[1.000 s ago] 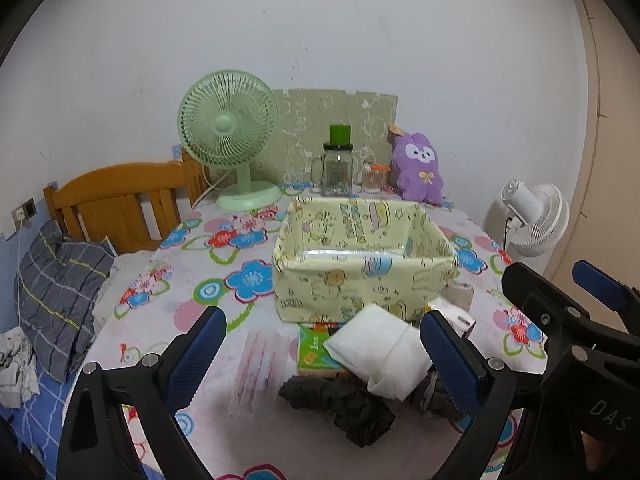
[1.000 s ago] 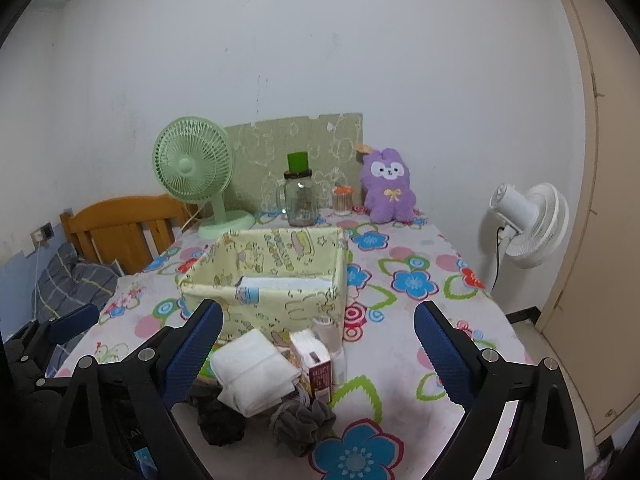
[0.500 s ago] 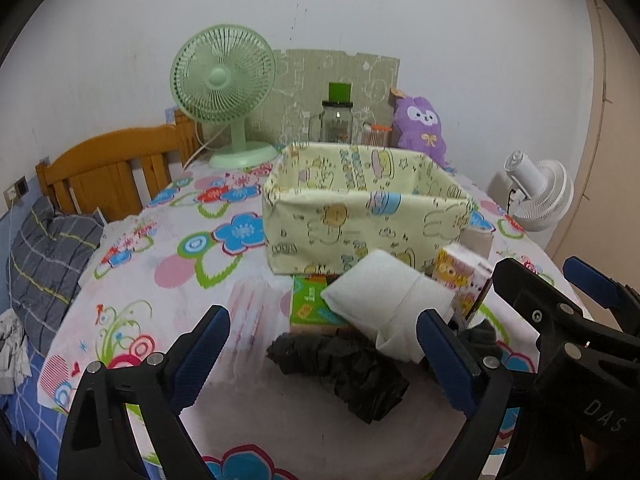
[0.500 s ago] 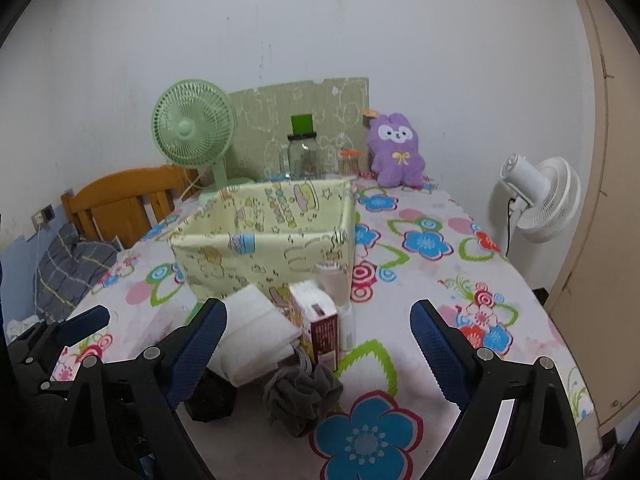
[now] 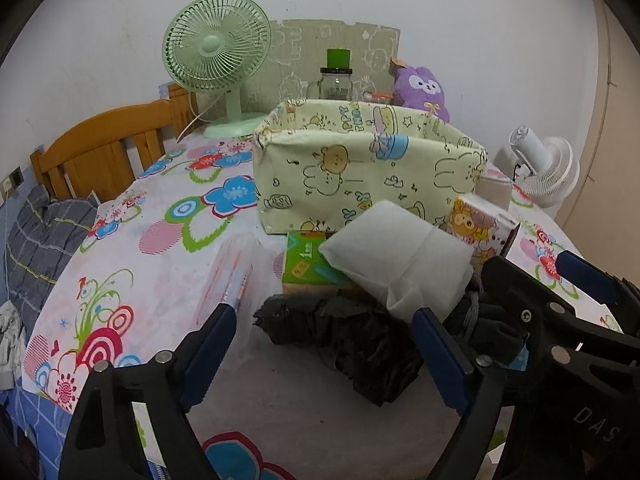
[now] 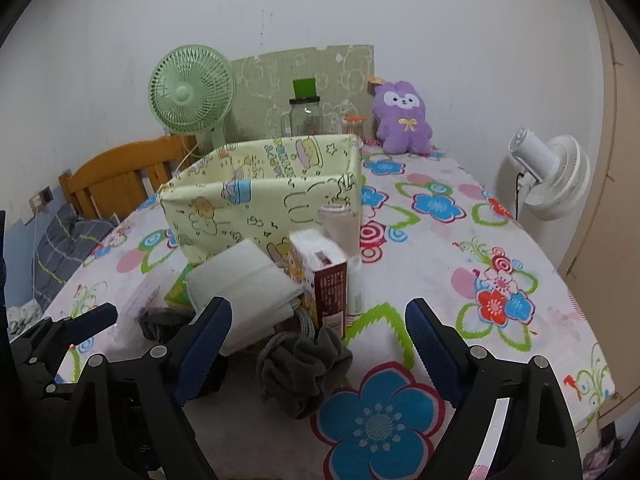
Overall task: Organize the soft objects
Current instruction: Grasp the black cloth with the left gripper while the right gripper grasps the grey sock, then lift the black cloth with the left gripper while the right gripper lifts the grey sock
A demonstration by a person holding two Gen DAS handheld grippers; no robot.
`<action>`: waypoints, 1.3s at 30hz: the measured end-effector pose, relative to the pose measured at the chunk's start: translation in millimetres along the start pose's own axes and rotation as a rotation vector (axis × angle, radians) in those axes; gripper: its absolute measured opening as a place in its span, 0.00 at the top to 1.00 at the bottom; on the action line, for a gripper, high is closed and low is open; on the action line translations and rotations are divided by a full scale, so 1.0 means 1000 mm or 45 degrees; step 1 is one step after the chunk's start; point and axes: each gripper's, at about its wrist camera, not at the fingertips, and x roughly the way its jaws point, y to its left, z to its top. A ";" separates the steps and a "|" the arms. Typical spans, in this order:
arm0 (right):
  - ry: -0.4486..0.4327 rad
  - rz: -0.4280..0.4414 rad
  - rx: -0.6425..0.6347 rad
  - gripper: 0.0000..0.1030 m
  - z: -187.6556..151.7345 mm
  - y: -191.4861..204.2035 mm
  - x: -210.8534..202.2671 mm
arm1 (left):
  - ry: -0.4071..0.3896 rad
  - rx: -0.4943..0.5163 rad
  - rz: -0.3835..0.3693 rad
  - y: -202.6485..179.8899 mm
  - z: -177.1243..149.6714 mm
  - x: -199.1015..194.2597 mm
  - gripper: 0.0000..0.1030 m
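Looking past our left tongs [image 5: 324, 354] and right tongs [image 6: 318, 350], both apart and just closing slightly on nothing, we see crumpled black cloth [image 5: 360, 336] before the soft printed fabric box [image 5: 360, 168].

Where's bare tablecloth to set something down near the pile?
Free: right of the brown carton, toward the white fan; and left of the yellow fabric bin, toward the green fan. Crowded: directly before the bin, around the white pad and black bag.
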 end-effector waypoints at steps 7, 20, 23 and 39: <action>0.037 0.007 -0.005 0.16 -0.008 0.000 0.010 | 0.053 0.006 -0.038 -0.004 -0.008 0.010 0.33; 0.125 0.070 0.057 0.41 -0.019 -0.003 0.023 | 0.042 0.040 -0.055 -0.010 -0.013 0.010 0.59; 0.132 0.072 0.058 0.44 -0.020 -0.001 0.023 | 0.038 0.047 -0.051 -0.011 -0.014 0.009 0.65; 0.114 0.016 -0.035 0.62 -0.021 0.014 0.014 | 0.028 0.005 -0.050 -0.002 -0.013 0.001 0.79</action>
